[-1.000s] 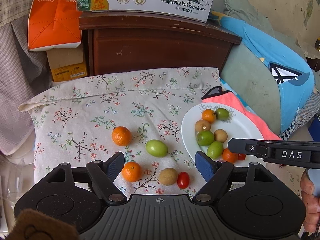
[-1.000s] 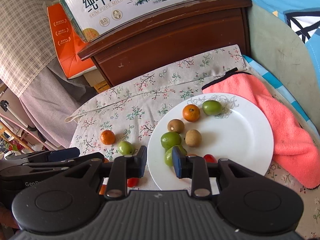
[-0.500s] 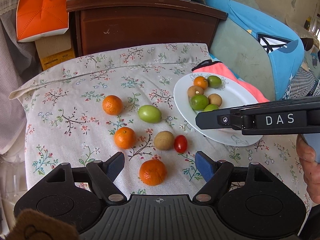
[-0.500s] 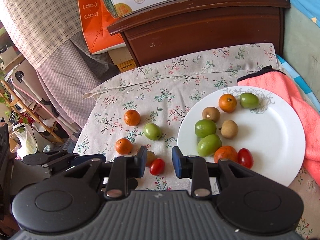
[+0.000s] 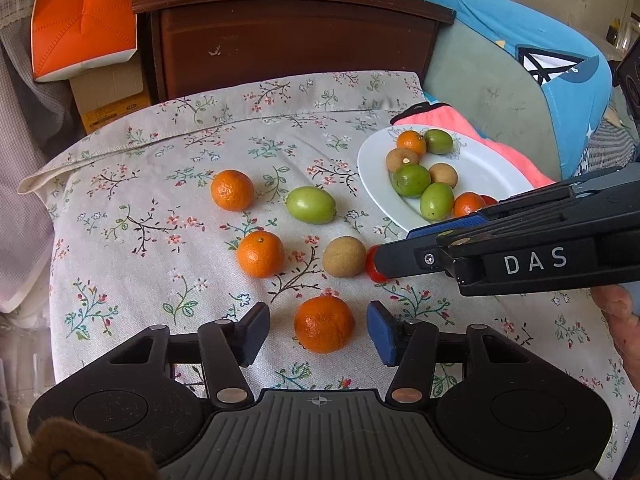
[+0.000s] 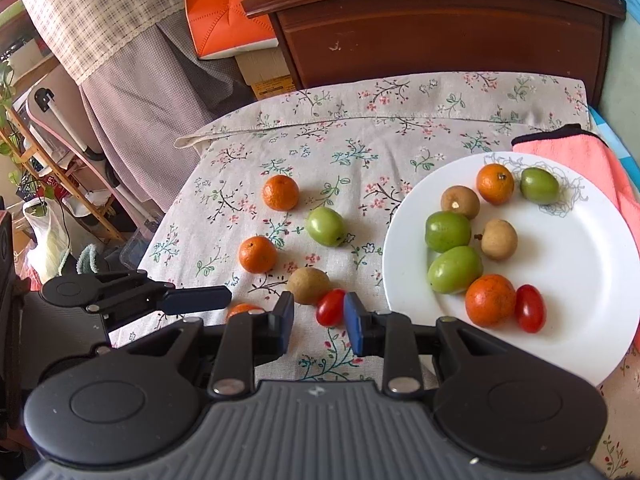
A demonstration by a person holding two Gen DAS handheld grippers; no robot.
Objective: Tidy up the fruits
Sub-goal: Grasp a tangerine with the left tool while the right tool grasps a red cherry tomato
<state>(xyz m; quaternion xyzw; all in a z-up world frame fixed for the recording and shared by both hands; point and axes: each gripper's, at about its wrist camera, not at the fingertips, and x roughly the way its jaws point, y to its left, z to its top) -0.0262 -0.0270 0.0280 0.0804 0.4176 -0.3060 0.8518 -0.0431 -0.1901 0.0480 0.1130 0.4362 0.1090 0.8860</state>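
Since a second ago my left gripper [image 5: 318,328] has come down over the near mandarin [image 5: 325,323], and its jaws have just been closing; they now stand apart on either side of that fruit, a gap showing at each pad, so nothing is clamped. My right gripper [image 6: 319,316] has swung off the plate toward the cloth, and the loose cherry tomato [image 6: 330,307] now sits between its narrow jaws; the pads are close to it, but I cannot tell whether they press on it.

The floral cloth [image 5: 160,184] covers the surface. On it, at two o'clock in the left view, lies the white plate [image 6: 560,280], its far edge against a pink towel [image 6: 592,152]. The plate holds nine fruits: at its twelve o'clock a mandarin [image 6: 495,183] and a green fruit [image 6: 539,185]; toward its centre two brown fruits [image 6: 460,202] [image 6: 499,239] and two larger green ones [image 6: 447,231] [image 6: 455,269]; at its six o'clock another mandarin [image 6: 490,300] touching a cherry tomato [image 6: 530,308].

Loose on the cloth, from the near mandarin: two more mandarins [image 5: 260,254] [image 5: 232,190] toward eleven o'clock, a green fruit [image 5: 311,205] at twelve, and a brown fruit [image 5: 343,256] at one, just beside the tomato. The person's right hand [image 5: 624,320] shows at the right edge of the left view.
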